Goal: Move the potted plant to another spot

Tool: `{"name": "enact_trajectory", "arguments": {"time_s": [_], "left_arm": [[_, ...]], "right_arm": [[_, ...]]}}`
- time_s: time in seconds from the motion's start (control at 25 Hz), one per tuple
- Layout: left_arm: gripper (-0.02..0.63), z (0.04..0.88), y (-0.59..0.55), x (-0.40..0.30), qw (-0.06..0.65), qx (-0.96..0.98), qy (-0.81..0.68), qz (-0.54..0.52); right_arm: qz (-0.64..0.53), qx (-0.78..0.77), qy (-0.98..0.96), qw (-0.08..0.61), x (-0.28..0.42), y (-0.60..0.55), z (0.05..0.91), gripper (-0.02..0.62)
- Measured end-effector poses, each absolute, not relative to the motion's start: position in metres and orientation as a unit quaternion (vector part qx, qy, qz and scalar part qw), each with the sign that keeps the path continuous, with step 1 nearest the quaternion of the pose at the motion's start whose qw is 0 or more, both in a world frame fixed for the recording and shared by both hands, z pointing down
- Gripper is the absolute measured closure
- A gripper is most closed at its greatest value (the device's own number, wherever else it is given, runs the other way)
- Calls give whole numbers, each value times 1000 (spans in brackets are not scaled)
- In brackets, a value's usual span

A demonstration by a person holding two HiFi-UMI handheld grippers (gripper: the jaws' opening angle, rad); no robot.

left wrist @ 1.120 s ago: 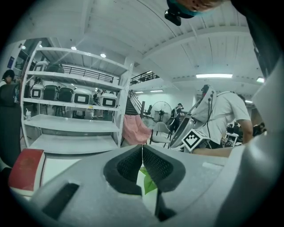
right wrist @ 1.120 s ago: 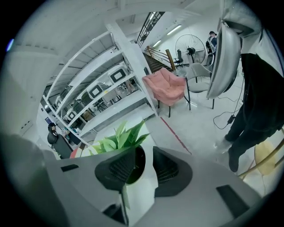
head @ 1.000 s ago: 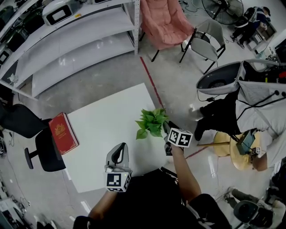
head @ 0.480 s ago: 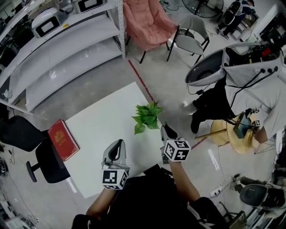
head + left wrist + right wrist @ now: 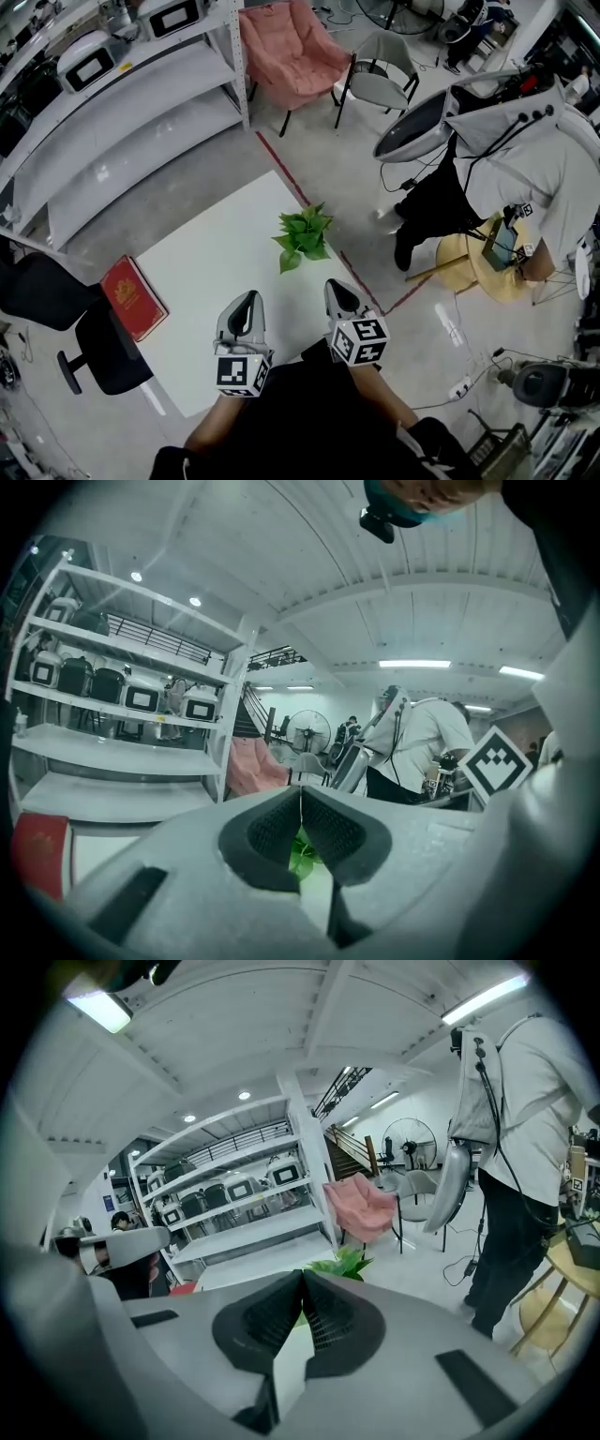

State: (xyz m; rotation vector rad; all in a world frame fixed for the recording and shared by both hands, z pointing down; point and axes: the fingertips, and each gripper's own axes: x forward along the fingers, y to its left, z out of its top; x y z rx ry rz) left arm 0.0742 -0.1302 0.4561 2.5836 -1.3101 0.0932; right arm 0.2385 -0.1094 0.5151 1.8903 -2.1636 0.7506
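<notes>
The potted plant [image 5: 302, 237], with bright green leaves, stands on the white table [image 5: 206, 272] close to its far right edge. Its leaves also show past the jaws as the plant [image 5: 342, 1265] in the right gripper view and the plant [image 5: 301, 853] in the left gripper view. My right gripper [image 5: 338, 295] hovers near the table's near edge, well back from the plant, shut with nothing in it. Beside it on the left, my left gripper [image 5: 245, 307] is also shut and empty.
A red book [image 5: 133, 297] lies at the table's left edge, with a black chair [image 5: 98, 347] beside it. White shelving [image 5: 122, 112] stands behind. A pink armchair [image 5: 291, 52], a grey chair [image 5: 380, 80] and a standing person [image 5: 506, 159] are at the right.
My right gripper let go of the plant, shut, and drew back toward me and upward. The plant stays at the table's far right. The left gripper rose slightly.
</notes>
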Motion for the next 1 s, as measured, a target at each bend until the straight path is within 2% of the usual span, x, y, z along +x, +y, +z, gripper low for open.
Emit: {"name": "enact_trajectory", "arguments": {"time_s": [1.0], "left_arm": [[587,460,-121,79,122,888,-444,28]], "right_arm": [[208,607,-760,103,211,-84,503,583]]}}
